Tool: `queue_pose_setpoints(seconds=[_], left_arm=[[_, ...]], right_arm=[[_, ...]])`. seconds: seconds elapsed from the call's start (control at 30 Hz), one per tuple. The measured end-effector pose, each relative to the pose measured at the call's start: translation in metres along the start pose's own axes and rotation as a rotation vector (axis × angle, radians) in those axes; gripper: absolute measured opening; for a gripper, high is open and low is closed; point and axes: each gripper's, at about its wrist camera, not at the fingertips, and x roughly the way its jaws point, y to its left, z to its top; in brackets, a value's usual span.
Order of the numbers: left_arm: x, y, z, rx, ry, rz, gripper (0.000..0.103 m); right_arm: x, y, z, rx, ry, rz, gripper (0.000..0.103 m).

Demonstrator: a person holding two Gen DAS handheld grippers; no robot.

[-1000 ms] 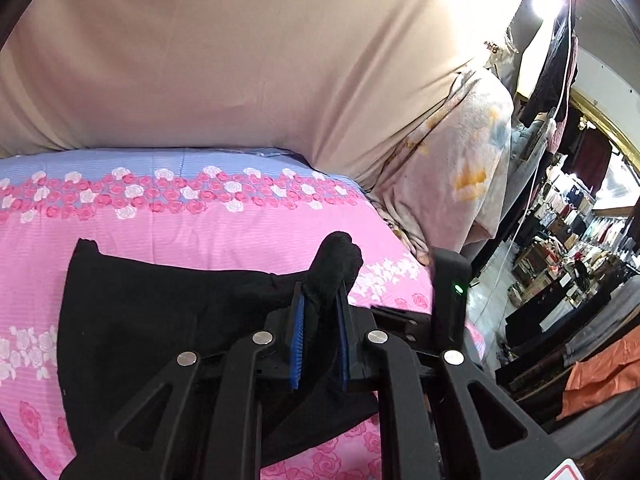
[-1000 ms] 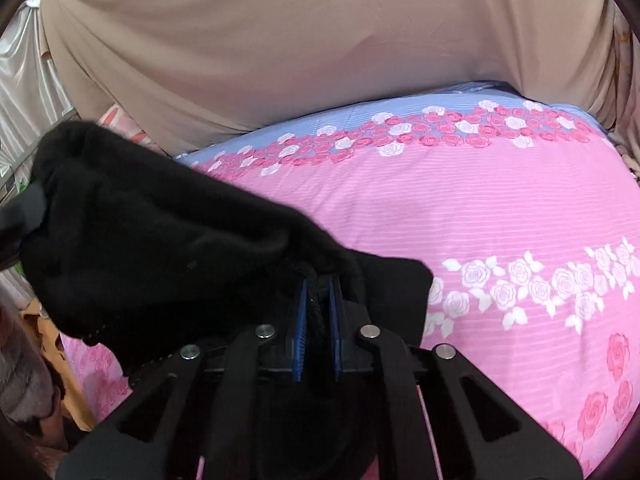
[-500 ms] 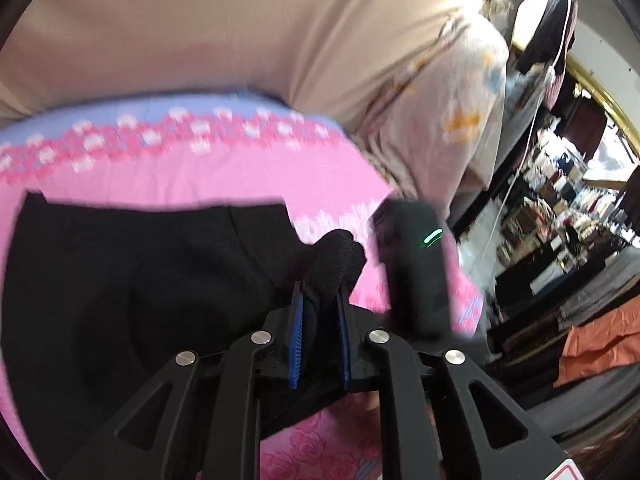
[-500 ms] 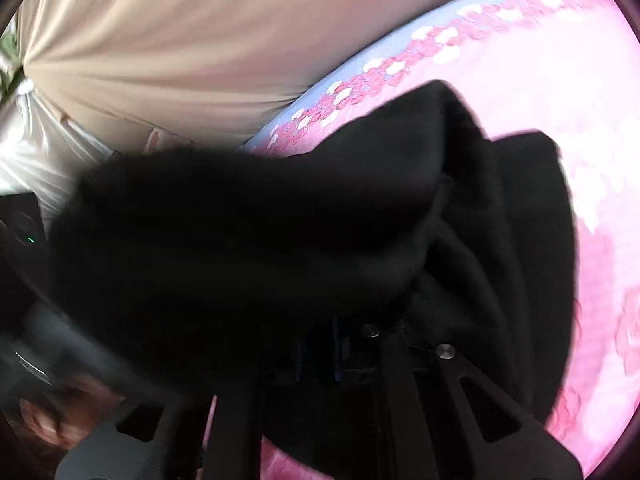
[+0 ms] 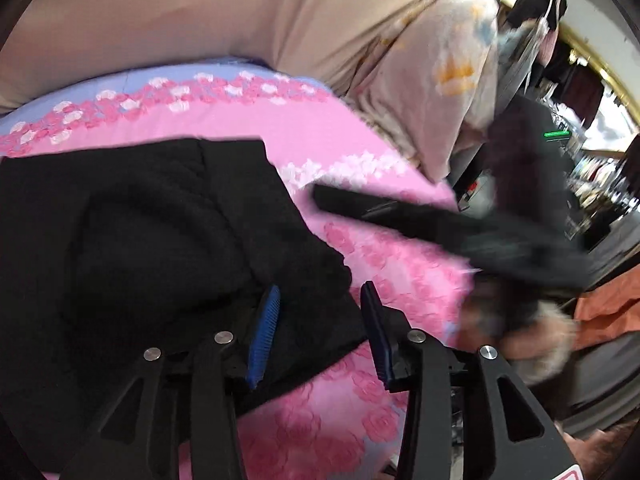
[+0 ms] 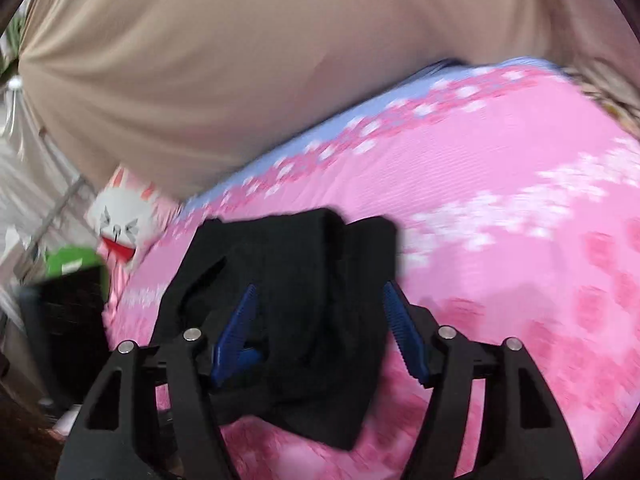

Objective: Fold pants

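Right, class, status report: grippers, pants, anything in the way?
Left gripper and right gripper just opened, fingers off cloth. Black pants folded on pink floral bedsheet. Nothing in the way.

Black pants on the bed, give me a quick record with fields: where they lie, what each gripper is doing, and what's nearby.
pants: black pants lie bunched on pink floral sheet
left gripper: just opened, cloth between fingers, not pinched
right gripper: just opened wide, cloth below, released
nearby: beige drape behind bed
fold: laid over, not smoothed
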Motion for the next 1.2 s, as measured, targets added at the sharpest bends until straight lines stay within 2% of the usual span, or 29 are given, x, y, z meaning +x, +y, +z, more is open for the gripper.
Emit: queue_pose_setpoints(seconds=[0.03,0.07,0.1,0.13,0.17,0.23,0.33,0.37,0.43,0.5,0.57,0.63,0.67,0.77,0.9,0.93,0.97,1.0,1.03,1.07,1.13,1.2], left_arm=[[-0.011,0.004,0.001,-0.002,-0.018,0.018,0.051],[-0.023,0.009,0.001,-0.006,-0.039,0.050,0.054],[-0.030,0.015,0.000,-0.005,-0.027,0.077,0.055],[-0.039,0.022,-0.002,-0.016,-0.047,0.103,0.055],[-0.048,0.028,-0.003,-0.028,-0.072,0.136,0.055],[-0.067,0.045,-0.007,-0.051,-0.102,0.179,0.055],[-0.088,0.065,-0.009,-0.094,-0.140,0.221,0.055],[-0.094,0.071,-0.011,-0.103,-0.149,0.243,0.055],[-0.100,0.085,-0.015,-0.123,-0.161,0.312,0.055],[-0.100,0.098,-0.018,-0.147,-0.155,0.371,0.055],[-0.097,0.109,-0.021,-0.169,-0.141,0.418,0.055],[-0.095,0.120,-0.026,-0.185,-0.115,0.478,0.055],[-0.093,0.125,-0.027,-0.193,-0.101,0.500,0.055],[-0.099,0.135,-0.033,-0.216,-0.098,0.500,0.056],[-0.107,0.141,-0.042,-0.242,-0.112,0.503,0.060],[-0.108,0.142,-0.043,-0.248,-0.113,0.503,0.061],[-0.110,0.144,-0.043,-0.254,-0.115,0.503,0.064],[-0.113,0.145,-0.044,-0.266,-0.119,0.499,0.066],[-0.115,0.148,-0.044,-0.280,-0.124,0.486,0.069],[-0.120,0.153,-0.047,-0.308,-0.136,0.437,0.074],[-0.125,0.166,-0.052,-0.384,-0.153,0.307,0.082],[-0.124,0.181,-0.061,-0.468,-0.151,0.187,0.082]], right_arm=[[0.017,0.010,0.005,-0.011,0.019,-0.013,0.064],[0.031,0.012,0.006,-0.019,0.032,-0.018,0.066],[0.040,0.014,0.006,-0.018,0.043,-0.010,0.063],[0.051,0.018,0.006,-0.038,0.064,-0.033,0.038],[0.050,0.021,0.006,-0.039,0.062,-0.043,0.022],[0.031,0.033,0.007,-0.044,0.019,-0.016,0.010],[0.004,0.043,0.010,-0.019,-0.061,0.011,0.009],[-0.005,0.046,0.008,-0.021,-0.080,-0.005,0.009],[-0.004,0.044,0.002,-0.017,-0.069,-0.062,0.009],[0.027,0.026,-0.011,0.031,0.009,-0.149,0.010],[0.041,0.023,-0.020,0.025,0.008,-0.187,0.020],[0.035,0.029,-0.016,0.027,-0.004,-0.196,0.023],[0.031,0.030,-0.015,0.034,-0.009,-0.201,0.027],[0.020,0.038,-0.008,0.019,-0.027,-0.228,0.039],[0.010,0.033,-0.011,0.052,-0.027,-0.212,0.046],[0.010,0.031,-0.014,0.061,-0.018,-0.210,0.052],[0.011,0.028,-0.016,0.071,-0.008,-0.210,0.062],[0.012,0.026,-0.018,0.078,-0.002,-0.216,0.066],[0.012,0.025,-0.021,0.086,0.004,-0.226,0.071],[0.013,0.023,-0.024,0.099,0.015,-0.225,0.076],[0.012,0.018,-0.030,0.120,0.032,-0.209,0.082],[0.014,0.014,-0.035,0.152,0.048,-0.185,0.087]])
